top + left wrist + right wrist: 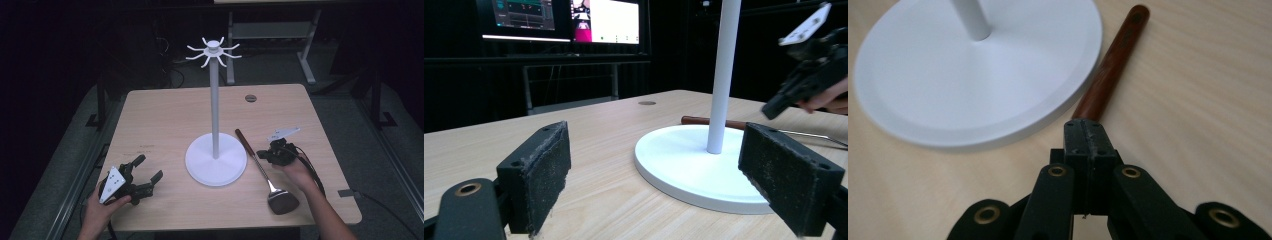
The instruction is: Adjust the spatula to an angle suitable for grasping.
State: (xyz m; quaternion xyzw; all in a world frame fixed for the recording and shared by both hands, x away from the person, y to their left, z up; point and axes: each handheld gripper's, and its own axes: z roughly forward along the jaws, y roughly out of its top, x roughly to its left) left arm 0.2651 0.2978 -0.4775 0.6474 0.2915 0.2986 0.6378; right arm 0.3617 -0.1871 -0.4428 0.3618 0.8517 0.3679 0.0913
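Wood-handled and dark-headed, the spatula [264, 171] lies flat on the table [165, 107], just to the right of the white hook stand [215, 159], its reddish-brown handle pointing away from me and its blade nearest my edge of the table. My right gripper [264, 154] is down on the thin metal shank between handle and blade, and along its own view the jaws are pressed together with no gap between them, the handle [1109, 66] running on straight ahead from their tips. The shank itself is hidden between the pads, so I judge this as a grip on the spatula, not something I can see outright.

My left gripper [149, 169] rests low at the near left corner, well apart from the stand, jaws spread wide and holding nothing.

I take this as the pick-up step. Next I would need a clean lift, then a tilt to bring the handle's end up toward the ring of hooks [213, 51] atop the pole; a thin shank may swivel in the pads.

From above I get the hooks and the blade. Looking along the left gripper shows the stand's base [696, 167], the handle behind it and screens [564, 19] beyond the table.
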